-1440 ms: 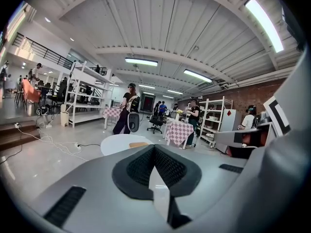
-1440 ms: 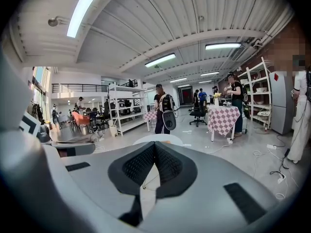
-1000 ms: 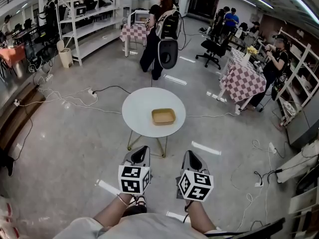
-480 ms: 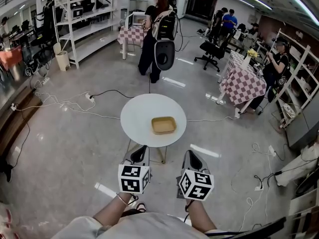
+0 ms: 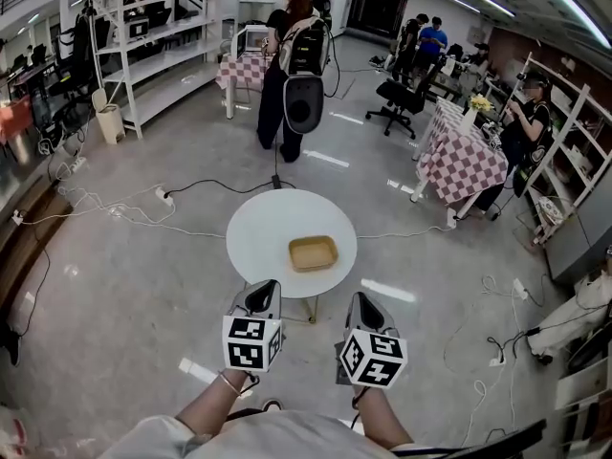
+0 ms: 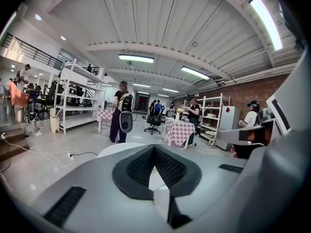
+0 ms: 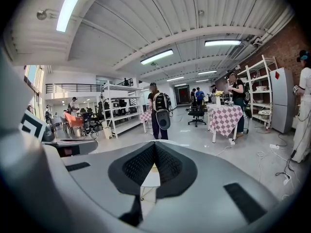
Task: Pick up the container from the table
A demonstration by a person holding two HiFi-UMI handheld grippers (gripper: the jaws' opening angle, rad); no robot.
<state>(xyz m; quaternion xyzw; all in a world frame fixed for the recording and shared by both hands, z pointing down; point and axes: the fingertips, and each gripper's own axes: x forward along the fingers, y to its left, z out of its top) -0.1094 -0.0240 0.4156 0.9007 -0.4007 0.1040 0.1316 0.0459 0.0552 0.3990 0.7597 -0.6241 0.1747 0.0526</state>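
Observation:
A shallow tan container (image 5: 314, 253) lies right of centre on a small round white table (image 5: 268, 232) in the head view. Both grippers are held side by side short of the table's near edge, pointing at it. The left gripper (image 5: 265, 297) is shut with nothing in it; in its own view, the left gripper (image 6: 154, 147) has its dark pads met at the tip, with the table top (image 6: 114, 149) just beyond. The right gripper (image 5: 368, 309) is also shut and empty; in its own view the right gripper (image 7: 154, 144) shows a sliver of table (image 7: 147, 179) under the pads.
A person with a backpack (image 5: 292, 65) stands beyond the table. Checked-cloth tables (image 5: 466, 156) with people and an office chair (image 5: 402, 94) are at the right, white shelving (image 5: 143, 46) at the left. Cables (image 5: 124, 207) trail over the floor left of the table.
The table and container have drawn nearer in the head view as both grippers moved forward towards them. Both stay shut and empty.

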